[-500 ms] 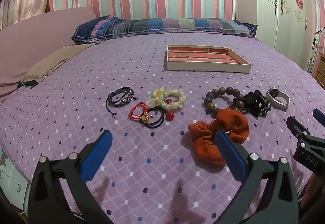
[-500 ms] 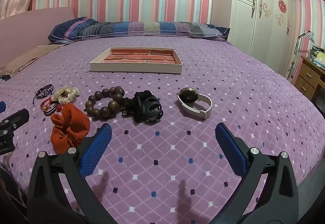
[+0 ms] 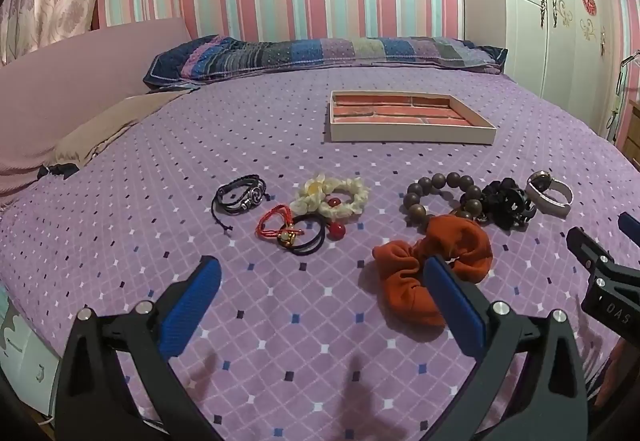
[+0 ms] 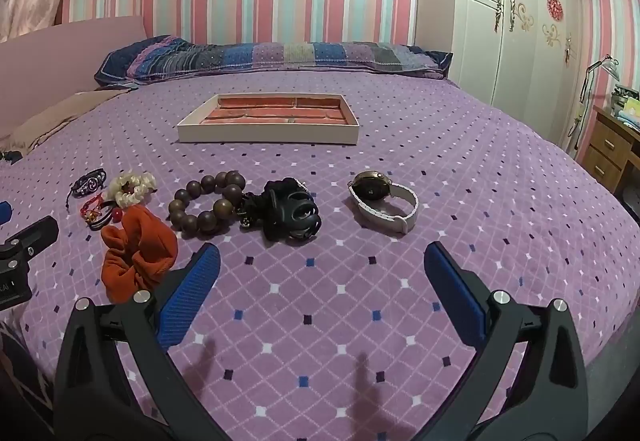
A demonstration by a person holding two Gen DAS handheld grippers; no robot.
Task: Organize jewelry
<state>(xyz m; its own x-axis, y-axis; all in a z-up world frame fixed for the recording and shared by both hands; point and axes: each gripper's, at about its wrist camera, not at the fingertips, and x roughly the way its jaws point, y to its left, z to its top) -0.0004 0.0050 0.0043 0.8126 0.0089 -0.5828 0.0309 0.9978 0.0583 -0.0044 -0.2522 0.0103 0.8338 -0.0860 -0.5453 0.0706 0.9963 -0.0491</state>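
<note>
Jewelry lies in a row on the purple bedspread. In the left wrist view: a black cord bracelet (image 3: pixel 240 195), a red string bracelet (image 3: pixel 276 223), a black hair tie with red beads (image 3: pixel 310 239), a white flower scrunchie (image 3: pixel 330 195), an orange scrunchie (image 3: pixel 430 261), a wooden bead bracelet (image 3: pixel 440 195), a black hair claw (image 3: pixel 508 203) and a white-strap watch (image 3: pixel 548 191). An empty tray (image 3: pixel 412 131) with a brick-pattern floor sits behind them. My left gripper (image 3: pixel 320 287) is open, near the orange scrunchie. My right gripper (image 4: pixel 322 277) is open, in front of the hair claw (image 4: pixel 292 215) and watch (image 4: pixel 384 201).
A striped pillow (image 3: pixel 328 57) lies at the head of the bed. A pink headboard cushion (image 3: pixel 80 81) is at the left. A white wardrobe (image 4: pixel 520 21) and a wooden nightstand (image 4: pixel 612 149) stand to the right of the bed.
</note>
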